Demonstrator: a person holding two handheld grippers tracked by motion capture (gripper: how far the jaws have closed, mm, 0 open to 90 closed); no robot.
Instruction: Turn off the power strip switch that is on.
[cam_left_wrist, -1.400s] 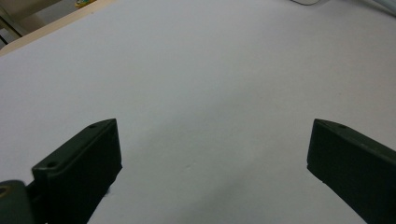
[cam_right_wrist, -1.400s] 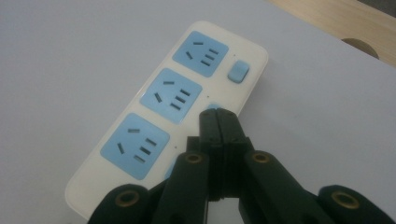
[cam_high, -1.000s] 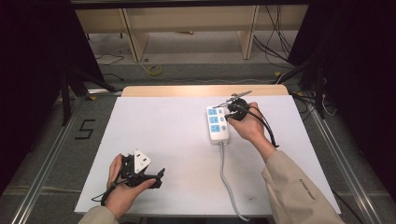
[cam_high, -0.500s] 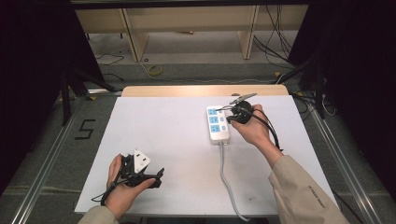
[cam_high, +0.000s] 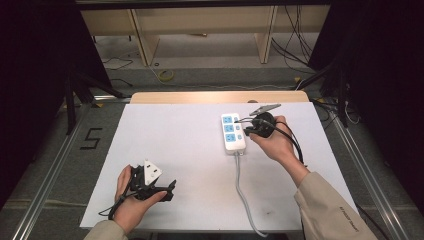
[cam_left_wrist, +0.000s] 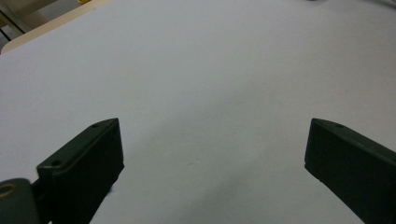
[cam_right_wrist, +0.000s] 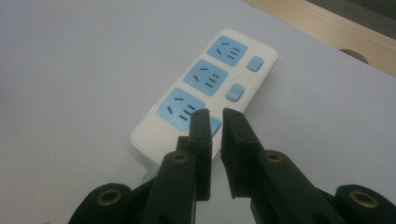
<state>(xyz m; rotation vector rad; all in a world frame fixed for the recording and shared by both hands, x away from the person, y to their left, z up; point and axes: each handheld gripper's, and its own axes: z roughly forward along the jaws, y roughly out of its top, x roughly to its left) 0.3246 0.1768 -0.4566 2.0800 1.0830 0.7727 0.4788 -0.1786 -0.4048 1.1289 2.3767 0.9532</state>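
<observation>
Two grippers are in use over one white tabletop (cam_high: 190, 150). Nearest the person, at the front left, the left gripper (cam_high: 167, 186) rests in the left hand (cam_high: 131, 197) low above the surface. Its fingers (cam_left_wrist: 88, 163) stand wide apart in the left gripper view — bare tabletop lies between them, and they hold and touch nothing.

Farther off, toward the back right, the right hand (cam_high: 275, 142) carries the right gripper (cam_high: 240, 125), which points at the power strip (cam_high: 233, 133). Its fingers (cam_right_wrist: 201, 135) show a narrow gap in the right gripper view; the jaws have just been opening from a near-closed stand, and no thing sits between them. Their tips hang over the near end of the strip, above the switch beside the nearest socket — whether they touch it I cannot tell.

The power strip is white with three blue sockets and blue switches along one side. It lies flat on the tabletop, right of centre and toward the far edge, its long side running away from the person. Its grey cable (cam_high: 242, 192) leaves the near end and trails back across the surface to the front edge. Beyond the white sheet, a strip of bare wooden edge (cam_high: 215, 96) shows at the far side.
</observation>
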